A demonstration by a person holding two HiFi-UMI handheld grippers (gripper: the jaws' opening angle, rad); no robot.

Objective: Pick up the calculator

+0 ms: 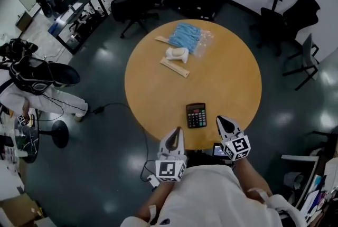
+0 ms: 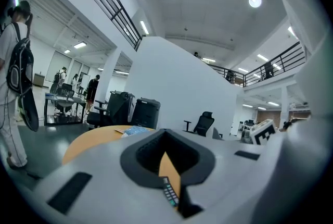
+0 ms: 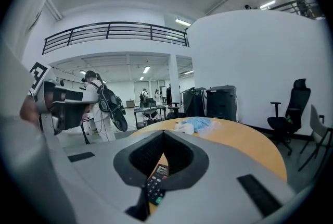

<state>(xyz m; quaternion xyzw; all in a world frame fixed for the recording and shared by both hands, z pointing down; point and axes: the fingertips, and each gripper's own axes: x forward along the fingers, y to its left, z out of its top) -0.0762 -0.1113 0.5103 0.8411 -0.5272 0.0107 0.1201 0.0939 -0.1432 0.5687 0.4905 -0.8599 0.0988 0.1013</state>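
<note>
left tool point(image 1: 177, 130): jaws together, tips meeting in a point, nothing gripped. Its own view shows only the notch behind the tips. Through that notch you see a strip of the table point(image 1: 232, 83) and a sliver of the calculator point(image 1: 196, 115), out beyond the pads.

right tool point(image 1: 221, 119): same state, jaws fully together and empty. The calculator shows through its notch too, keys and display facing up, untouched.

Both tools are at the near rim of the round table, pointing across it, roughly level and side by side. Their marker cubes face the person.

calculator: flat on the table close to the near edge, display end away from the person. In the head view it lies just ahead of the two tool tips, between their lines and clear of both.

Containers: one clear plastic bag point(image 1: 189, 36) lying flat at the far side of the table. It has blue material inside; can't tell what it is. A small white object point(image 1: 177, 54) sits just beside it on the near side, outside the bag. There are two pale wooden strips point(image 1: 175, 67), one by the bag's left edge and one in front of the white object. That whole group is well apart from the calculator.

Around the table: dark office chairs point(image 1: 132, 7) on a dark floor, and a person with a backpack point(image 1: 31, 81) off to the left.
</note>
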